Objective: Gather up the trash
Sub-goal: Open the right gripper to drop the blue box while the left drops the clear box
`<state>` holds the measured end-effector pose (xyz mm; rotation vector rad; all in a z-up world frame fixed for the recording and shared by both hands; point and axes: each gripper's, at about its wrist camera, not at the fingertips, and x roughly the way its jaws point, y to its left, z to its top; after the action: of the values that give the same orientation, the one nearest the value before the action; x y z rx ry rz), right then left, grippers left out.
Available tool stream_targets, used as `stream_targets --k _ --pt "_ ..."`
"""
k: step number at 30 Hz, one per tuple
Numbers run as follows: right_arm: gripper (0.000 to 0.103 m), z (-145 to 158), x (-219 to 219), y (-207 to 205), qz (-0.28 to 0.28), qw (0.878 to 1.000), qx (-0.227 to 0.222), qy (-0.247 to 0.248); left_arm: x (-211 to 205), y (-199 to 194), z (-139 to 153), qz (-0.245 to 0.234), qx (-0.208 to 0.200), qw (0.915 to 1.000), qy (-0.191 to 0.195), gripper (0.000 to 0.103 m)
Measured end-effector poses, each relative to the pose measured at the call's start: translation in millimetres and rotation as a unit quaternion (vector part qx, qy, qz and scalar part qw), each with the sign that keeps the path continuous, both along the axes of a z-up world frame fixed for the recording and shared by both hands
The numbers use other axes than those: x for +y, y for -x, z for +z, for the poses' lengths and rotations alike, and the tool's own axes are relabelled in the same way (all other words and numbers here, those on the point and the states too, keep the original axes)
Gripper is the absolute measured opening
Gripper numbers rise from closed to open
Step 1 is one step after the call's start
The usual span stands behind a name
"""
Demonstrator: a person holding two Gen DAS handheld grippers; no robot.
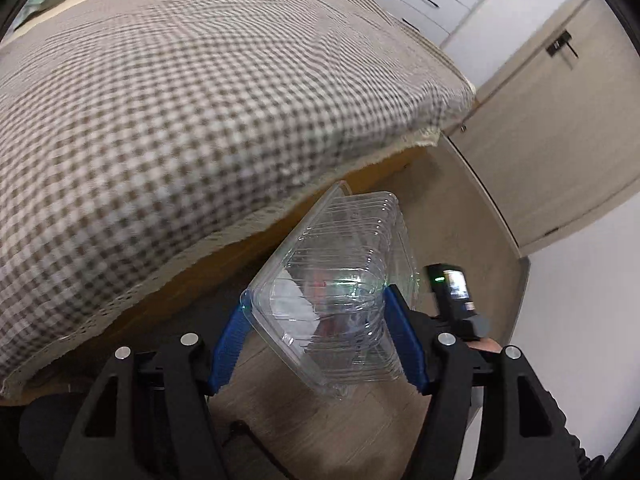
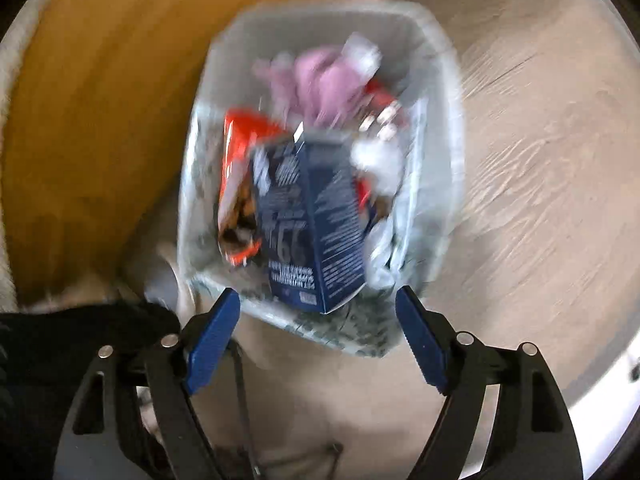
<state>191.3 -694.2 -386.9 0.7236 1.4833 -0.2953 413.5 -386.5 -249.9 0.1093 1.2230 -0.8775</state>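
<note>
1. Trash bin (image 2: 436,80), pale and lined with a clear bag, stands on the wood floor (image 2: 540,168) at 12 o'clock from the right claw (image 2: 318,340), beside an orange-brown furniture side (image 2: 100,100); the view is motion-blurred.
2. Bed (image 1: 200,100) with a checked cover fills the left wrist view from 9 to 1 o'clock.
3. Clear plastic clamshell container (image 1: 332,280) is clamped, tilted, between the blue pads of the left claw (image 1: 316,340), above the floor off the bed's edge.
4. Dark blue carton (image 2: 320,220) stands upright in the bin's near part, at 12 o'clock from the right claw, whose pads are spread wide with nothing between them.
5. Orange wrapper (image 2: 236,172) lies touching the carton at its 9 o'clock; pink crumpled material (image 2: 320,84) sits at its 12 o'clock.
</note>
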Motion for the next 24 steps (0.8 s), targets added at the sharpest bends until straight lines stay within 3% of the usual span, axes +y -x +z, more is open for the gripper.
stream_targets --k 1,2,4,5,9,12,14,17,20,24 --pt "0.060 3 -4 8 -0.012 1.000 -0.015 -0.004 -9 -2 -1 -0.006 0.002 1.0000 -0.002 0.064" --pt "0.039 1 -7 15 -0.023 0.999 -0.022 -0.009 -18 -1 -5 -0.015 0.005 0.9999 -0.004 0.064" --pt "0.022 -1 -17 24 -0.051 0.998 -0.033 -0.011 -40 2 -21 -0.026 0.014 0.9995 -0.014 0.064" --pt "0.020 -3 -14 28 -0.055 0.998 -0.030 0.000 -49 3 -26 -0.030 0.018 0.9992 -0.020 0.064" --pt "0.019 -25 -7 25 -0.080 0.995 -0.060 0.008 -92 6 -61 -0.033 0.023 0.9973 -0.061 0.064" --pt "0.020 -65 6 9 -0.096 0.994 -0.048 -0.013 -114 7 -77 -0.022 0.036 0.9967 -0.069 0.064" --pt "0.022 -75 9 5 -0.105 0.992 -0.061 -0.025 -122 7 -87 -0.017 0.043 0.9966 -0.069 0.064" --pt "0.034 -66 5 10 -0.123 0.989 -0.079 -0.028 -135 7 -102 -0.016 0.048 0.9963 -0.070 0.064" --pt "0.052 -29 -3 35 -0.145 0.983 -0.115 0.013 -154 8 -118 -0.010 0.051 0.9961 -0.071 0.064" --pt "0.053 12 -5 84 -0.187 0.970 -0.154 0.030 -181 6 -149 0.012 0.071 0.9954 -0.063 0.065"
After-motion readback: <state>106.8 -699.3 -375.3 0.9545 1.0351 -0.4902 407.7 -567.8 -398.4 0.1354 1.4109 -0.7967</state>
